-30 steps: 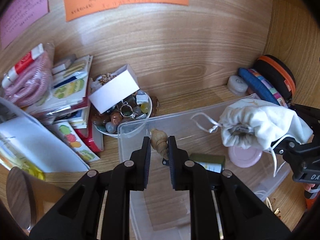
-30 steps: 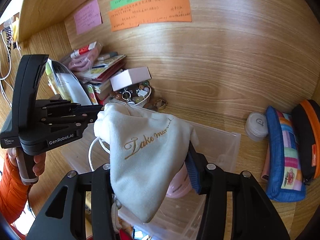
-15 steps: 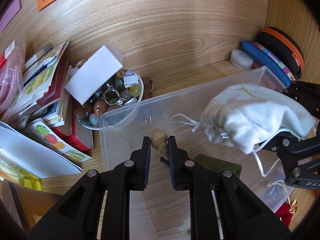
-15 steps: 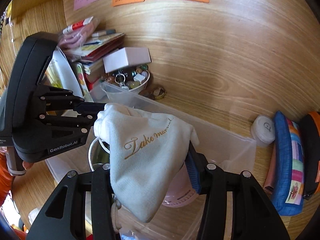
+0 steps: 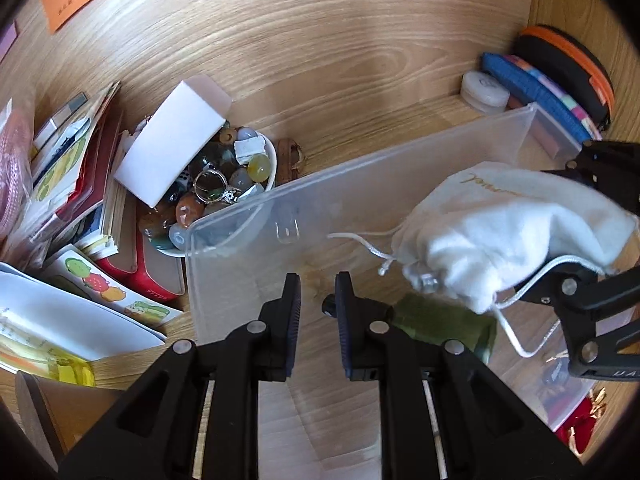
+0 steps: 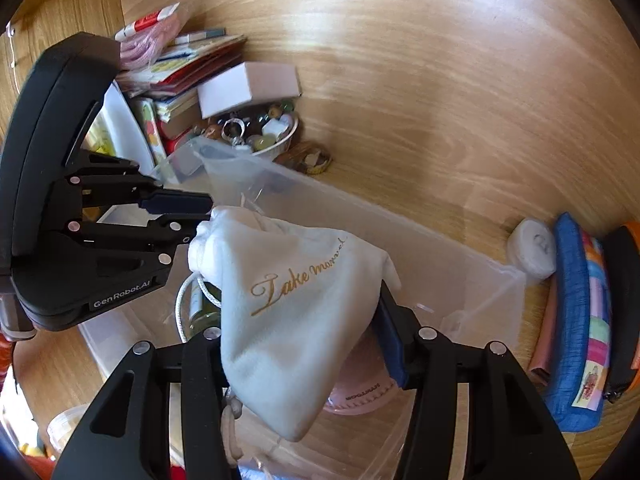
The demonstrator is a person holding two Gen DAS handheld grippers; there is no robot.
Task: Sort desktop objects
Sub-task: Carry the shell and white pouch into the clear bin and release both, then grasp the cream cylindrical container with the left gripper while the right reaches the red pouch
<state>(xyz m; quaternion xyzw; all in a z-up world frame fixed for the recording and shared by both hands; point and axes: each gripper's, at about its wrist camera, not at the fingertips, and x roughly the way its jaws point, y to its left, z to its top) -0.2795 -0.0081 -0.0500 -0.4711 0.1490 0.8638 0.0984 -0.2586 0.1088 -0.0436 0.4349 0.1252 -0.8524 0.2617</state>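
My left gripper [image 5: 317, 300] hangs over the clear plastic bin [image 5: 360, 184]; its jaws stand slightly apart with nothing between them. The small shell is out of sight. My right gripper [image 6: 300, 344] is shut on a white drawstring pouch [image 6: 296, 300] with gold lettering, held above the bin. The pouch also shows in the left wrist view [image 5: 508, 236], at the right of the bin. The left gripper [image 6: 176, 208] appears in the right wrist view just left of the pouch's mouth. A green item [image 5: 444, 320] and a pink round case [image 6: 356, 396] lie in the bin.
A white bowl of stones and rings [image 5: 224, 188] with a white box [image 5: 172, 148] on it stands behind the bin's left corner. Books and cards [image 5: 72, 168] are stacked at left. Pencil cases [image 6: 580, 320] and a white round tin [image 6: 532, 248] stand at right.
My left gripper has opened a little and the shell it held is gone from between its jaws. Both grippers have moved lower and closer over the bin.
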